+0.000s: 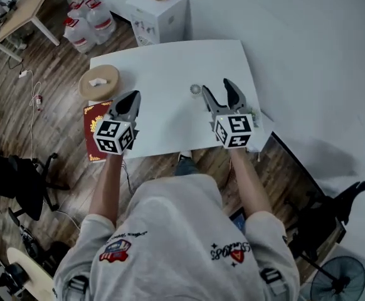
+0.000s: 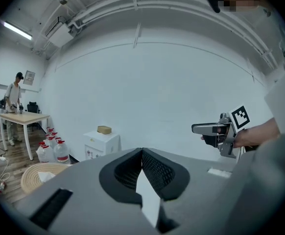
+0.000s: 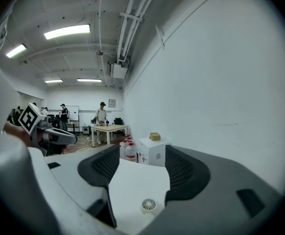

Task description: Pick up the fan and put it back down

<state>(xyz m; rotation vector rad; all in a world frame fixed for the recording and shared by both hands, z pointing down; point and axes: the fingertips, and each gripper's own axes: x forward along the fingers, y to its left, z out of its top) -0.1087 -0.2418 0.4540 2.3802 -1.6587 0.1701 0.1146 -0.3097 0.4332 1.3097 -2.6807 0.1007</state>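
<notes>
A small round white fan (image 1: 195, 89) lies flat on the white table (image 1: 170, 61). My right gripper (image 1: 219, 88) hovers just right of it, jaws open and empty. In the right gripper view the fan (image 3: 149, 204) lies low between the open jaws of the right gripper (image 3: 137, 168), slightly below them. My left gripper (image 1: 131, 99) is held over the table's left front part, its jaws closed together with nothing in them. In the left gripper view the left gripper (image 2: 142, 153) has its tips meeting, and the right gripper (image 2: 216, 129) shows at the right.
A round woven basket (image 1: 98, 81) and a red booklet (image 1: 95, 127) sit at the table's left edge. Behind the table stand a white box (image 1: 158, 14) with a brown object on top and several water bottles (image 1: 85, 17). A wooden table (image 1: 22, 11) is far left.
</notes>
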